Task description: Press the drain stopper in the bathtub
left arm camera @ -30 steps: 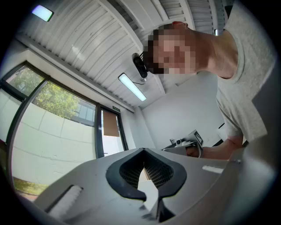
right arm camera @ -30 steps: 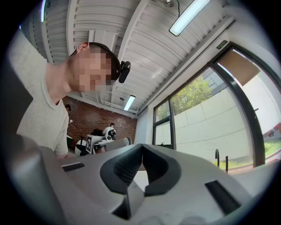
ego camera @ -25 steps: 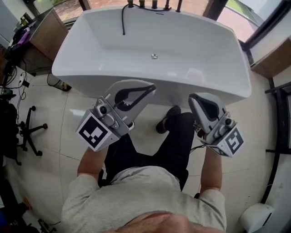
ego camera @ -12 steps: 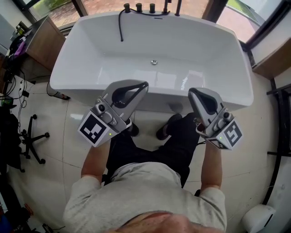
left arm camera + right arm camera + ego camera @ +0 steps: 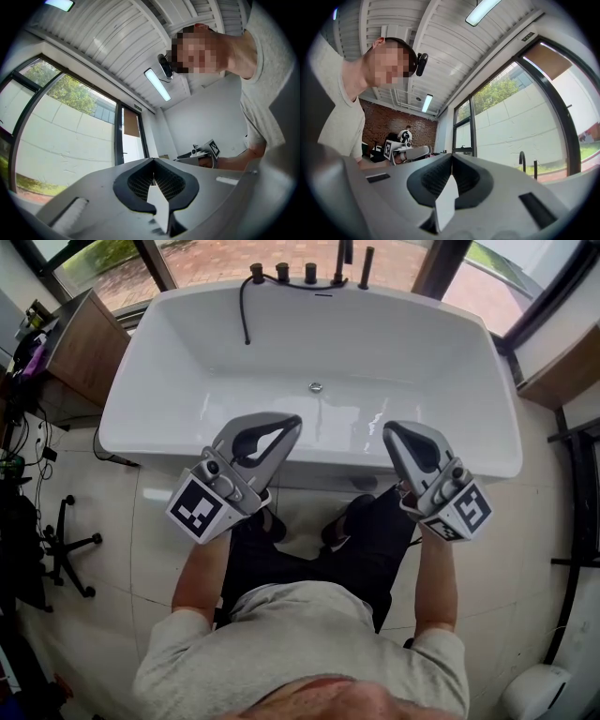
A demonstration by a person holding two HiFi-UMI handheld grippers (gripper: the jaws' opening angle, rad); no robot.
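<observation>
The white bathtub (image 5: 141, 399) fills the upper head view, and its small round metal drain stopper (image 5: 316, 387) sits in the middle of the tub floor. My left gripper (image 5: 292, 420) hangs over the tub's near rim, left of and short of the stopper, jaws shut on nothing. To the right, my right gripper (image 5: 389, 428) is held at the same rim, also shut and empty. Both gripper views point up at the ceiling and windows: the left gripper (image 5: 153, 160) and the right gripper (image 5: 451, 155) show closed tips, with no tub in sight.
Black taps (image 5: 309, 272) and a black hose (image 5: 244, 310) stand at the tub's far rim. A wooden cabinet (image 5: 70, 334) is at the left, with a chair base (image 5: 66, 545) on the tiled floor. The person's shoes (image 5: 352, 507) stand by the tub's front wall.
The person has stepped closer to the tub. Both grippers have moved forward, from over the floor to over the tub's near rim, still shut.
</observation>
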